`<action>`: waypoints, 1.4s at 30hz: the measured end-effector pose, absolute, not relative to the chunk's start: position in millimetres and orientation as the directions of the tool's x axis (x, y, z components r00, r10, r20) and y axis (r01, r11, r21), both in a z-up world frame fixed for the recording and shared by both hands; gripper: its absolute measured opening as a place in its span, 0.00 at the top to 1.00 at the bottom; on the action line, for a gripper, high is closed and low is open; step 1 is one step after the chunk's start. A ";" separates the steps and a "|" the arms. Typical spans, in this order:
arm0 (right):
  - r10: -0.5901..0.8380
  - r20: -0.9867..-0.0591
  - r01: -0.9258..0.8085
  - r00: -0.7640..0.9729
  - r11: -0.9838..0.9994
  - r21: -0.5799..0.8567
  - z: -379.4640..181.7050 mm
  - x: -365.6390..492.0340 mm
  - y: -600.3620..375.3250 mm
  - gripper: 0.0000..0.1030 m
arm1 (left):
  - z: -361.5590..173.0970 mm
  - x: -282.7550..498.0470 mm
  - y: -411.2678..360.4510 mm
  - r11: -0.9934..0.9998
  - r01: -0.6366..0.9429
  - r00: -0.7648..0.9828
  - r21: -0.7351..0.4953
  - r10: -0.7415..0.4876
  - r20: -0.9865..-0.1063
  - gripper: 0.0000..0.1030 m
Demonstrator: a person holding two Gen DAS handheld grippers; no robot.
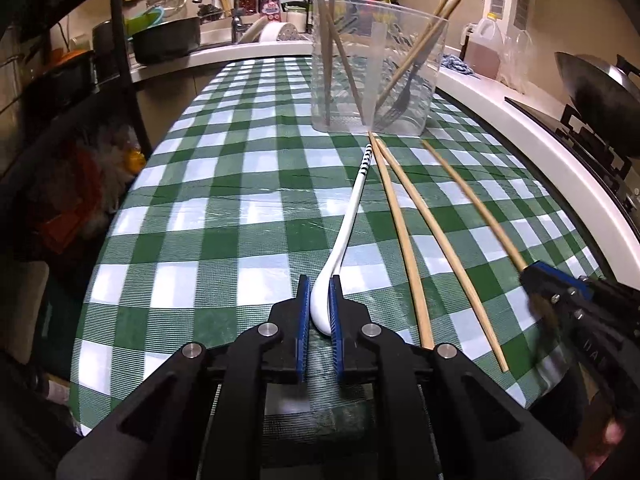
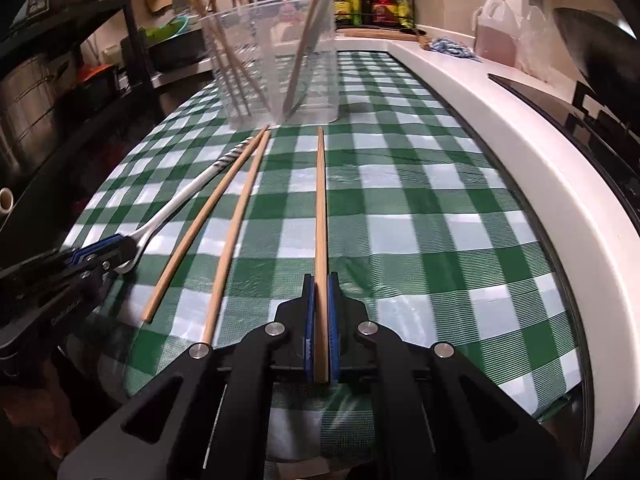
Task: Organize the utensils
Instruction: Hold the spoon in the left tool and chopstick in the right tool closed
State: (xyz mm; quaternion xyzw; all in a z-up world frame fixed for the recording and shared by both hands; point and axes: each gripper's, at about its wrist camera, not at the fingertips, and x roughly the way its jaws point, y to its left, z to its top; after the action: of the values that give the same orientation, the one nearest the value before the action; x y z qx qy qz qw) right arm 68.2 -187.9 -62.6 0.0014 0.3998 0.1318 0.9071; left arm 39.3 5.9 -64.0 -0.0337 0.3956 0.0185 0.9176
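My left gripper [image 1: 320,280] is shut on the bowl of a white spoon [image 1: 352,216], whose striped handle points toward a clear plastic container [image 1: 376,68]. That container holds several wooden chopsticks and a fork. My right gripper [image 2: 320,280] is shut on one wooden chopstick [image 2: 320,200] lying on the green checked tablecloth [image 2: 420,220]. Two loose chopsticks [image 2: 224,232] lie between the spoon [image 2: 180,200] and the held chopstick. In the left wrist view the right gripper [image 1: 528,276] appears at the right with its chopstick [image 1: 472,200]. In the right wrist view the left gripper [image 2: 120,252] shows at the left.
A white counter edge [image 2: 520,152] curves along the right with a stove and wok [image 1: 600,88] beyond. A sink, faucet and pans [image 1: 168,40] sit at the back left, and dark shelving [image 2: 60,80] stands on the left. A jug [image 2: 496,32] rests at the back right.
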 end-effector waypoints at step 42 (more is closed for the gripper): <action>0.223 -0.713 -0.241 0.665 0.968 0.078 -67.7 65.3 -191.3 0.94 | -67.4 35.2 -2.3 0.999 -0.039 0.699 -0.013 0.018 -0.715 0.87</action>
State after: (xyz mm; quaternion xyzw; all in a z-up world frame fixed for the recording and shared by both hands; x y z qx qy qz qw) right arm 65.3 -191.3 -67.7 -0.0115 0.3891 0.1269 0.9123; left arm 35.2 -2.3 -67.4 -0.0136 0.3877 0.0156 0.9216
